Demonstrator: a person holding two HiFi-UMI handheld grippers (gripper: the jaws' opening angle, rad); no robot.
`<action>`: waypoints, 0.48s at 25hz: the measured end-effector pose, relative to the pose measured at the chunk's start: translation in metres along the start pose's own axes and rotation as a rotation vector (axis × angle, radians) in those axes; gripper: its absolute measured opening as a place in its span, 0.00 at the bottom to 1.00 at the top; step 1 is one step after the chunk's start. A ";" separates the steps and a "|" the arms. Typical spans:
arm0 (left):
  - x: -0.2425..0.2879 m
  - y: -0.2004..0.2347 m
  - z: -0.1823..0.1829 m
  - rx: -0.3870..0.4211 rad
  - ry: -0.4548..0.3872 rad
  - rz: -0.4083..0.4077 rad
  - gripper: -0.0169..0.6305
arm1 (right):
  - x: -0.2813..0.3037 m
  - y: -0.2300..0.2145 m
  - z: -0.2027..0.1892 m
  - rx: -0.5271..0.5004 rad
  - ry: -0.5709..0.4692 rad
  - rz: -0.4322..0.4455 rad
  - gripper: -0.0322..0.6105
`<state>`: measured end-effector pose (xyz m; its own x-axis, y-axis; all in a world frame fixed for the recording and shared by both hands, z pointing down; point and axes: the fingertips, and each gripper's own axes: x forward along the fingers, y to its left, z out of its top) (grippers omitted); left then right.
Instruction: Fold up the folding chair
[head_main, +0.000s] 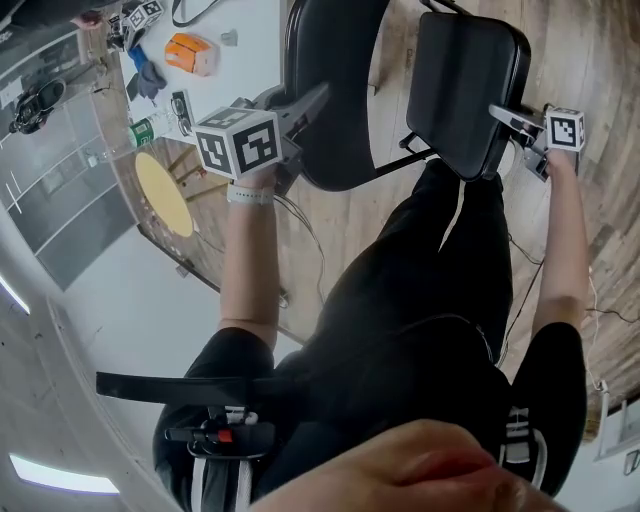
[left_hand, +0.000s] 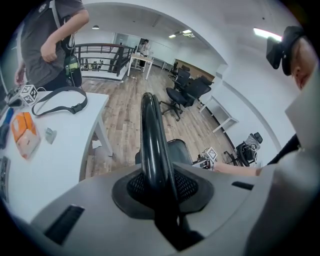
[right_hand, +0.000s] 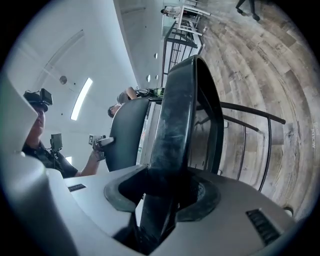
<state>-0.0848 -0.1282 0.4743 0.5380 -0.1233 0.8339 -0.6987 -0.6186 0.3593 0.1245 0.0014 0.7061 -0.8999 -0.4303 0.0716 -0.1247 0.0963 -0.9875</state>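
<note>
Head view: the folding chair (head_main: 412, 158) stands at twelve o'clock. The left gripper (head_main: 318, 97) bites its backrest (head_main: 335, 60) at eleven, and the right gripper (head_main: 498, 113) bites its seat (head_main: 462, 85) at one.

Left gripper view: jaws clamped on the backrest's rim.

Right gripper view: jaws clamped on the seat's edge.

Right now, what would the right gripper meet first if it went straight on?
The seat: the right gripper is clamped on its edge, so going straight on would likely just push into it.

Black chair (head_main: 465, 85); white table (head_main: 255, 50); orange box (head_main: 190, 52).
</note>
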 end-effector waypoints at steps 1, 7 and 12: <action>-0.002 0.000 0.001 -0.002 -0.001 0.000 0.13 | 0.003 0.006 0.002 -0.001 0.003 0.013 0.30; -0.020 0.023 0.005 -0.008 -0.002 0.015 0.13 | 0.043 0.042 0.013 0.002 0.004 0.118 0.34; -0.032 0.051 0.011 -0.018 -0.011 0.011 0.13 | 0.079 0.056 0.024 -0.002 0.002 0.153 0.36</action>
<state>-0.1325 -0.1640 0.4615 0.5356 -0.1382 0.8331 -0.7126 -0.6033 0.3581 0.0564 -0.0489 0.6533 -0.9090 -0.4090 -0.0798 0.0136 0.1624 -0.9866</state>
